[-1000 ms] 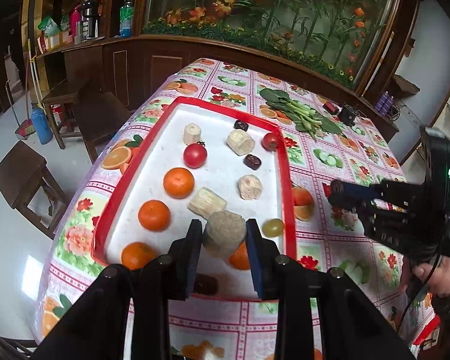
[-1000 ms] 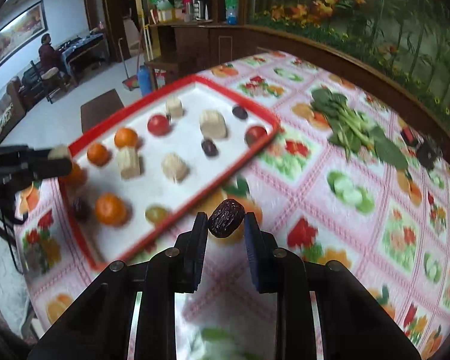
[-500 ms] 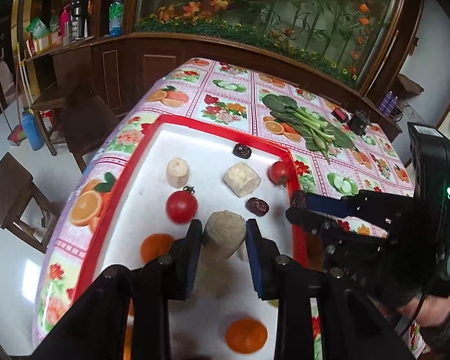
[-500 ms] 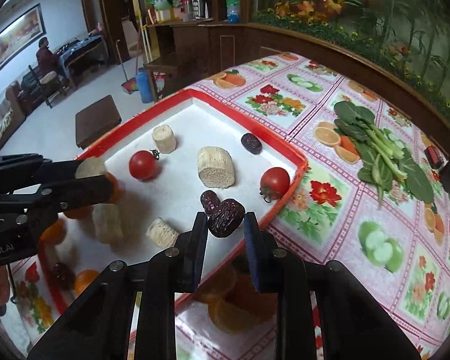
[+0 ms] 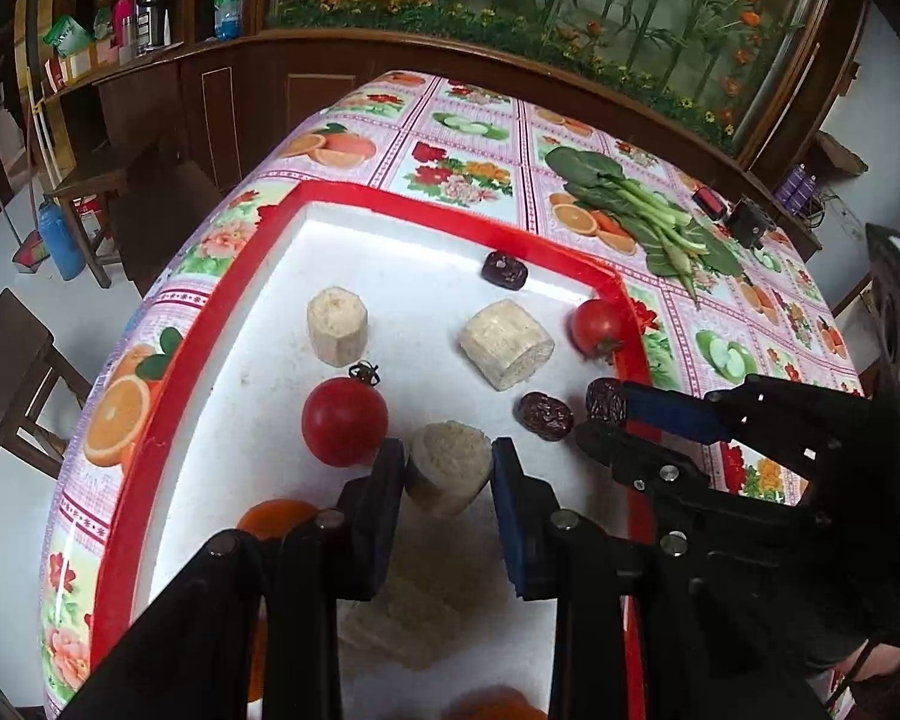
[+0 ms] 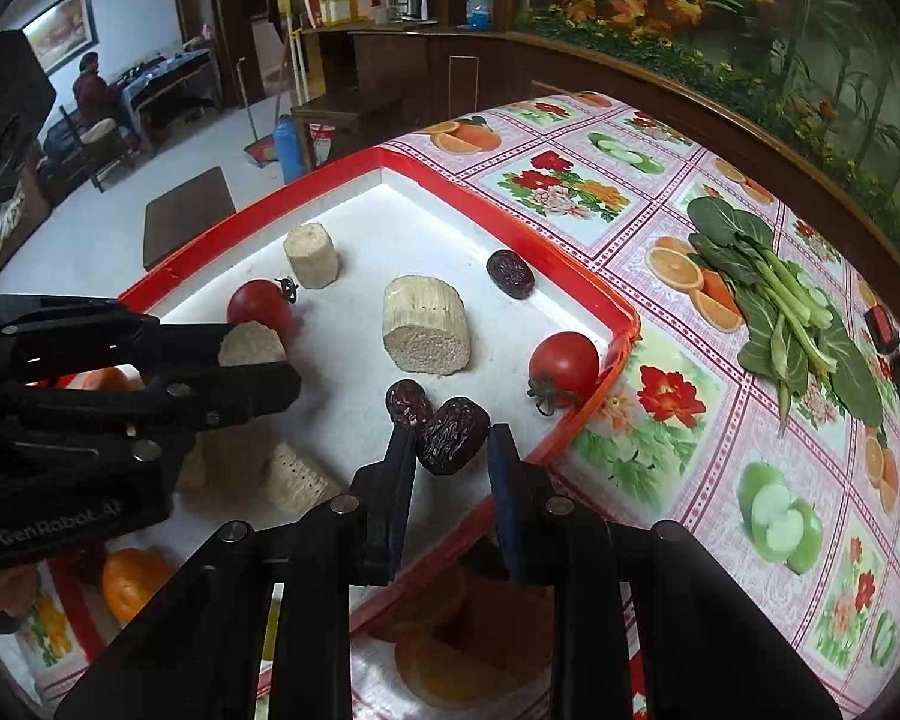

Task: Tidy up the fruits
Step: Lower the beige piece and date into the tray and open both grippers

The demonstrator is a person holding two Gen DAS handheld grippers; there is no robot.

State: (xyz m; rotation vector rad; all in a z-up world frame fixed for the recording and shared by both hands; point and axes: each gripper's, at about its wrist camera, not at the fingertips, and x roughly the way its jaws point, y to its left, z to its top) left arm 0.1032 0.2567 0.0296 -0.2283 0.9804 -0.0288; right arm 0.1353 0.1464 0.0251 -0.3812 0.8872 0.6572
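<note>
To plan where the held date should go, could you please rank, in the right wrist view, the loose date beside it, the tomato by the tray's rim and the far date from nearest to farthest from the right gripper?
From the right gripper:
1. Loose date, just ahead-left of the fingers.
2. Tomato, ahead-right at the tray rim.
3. Far date, near the tray's far rim.

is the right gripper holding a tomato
No, the right gripper is shut on a dark wrinkled date; both tomatoes lie on the tray.
</note>
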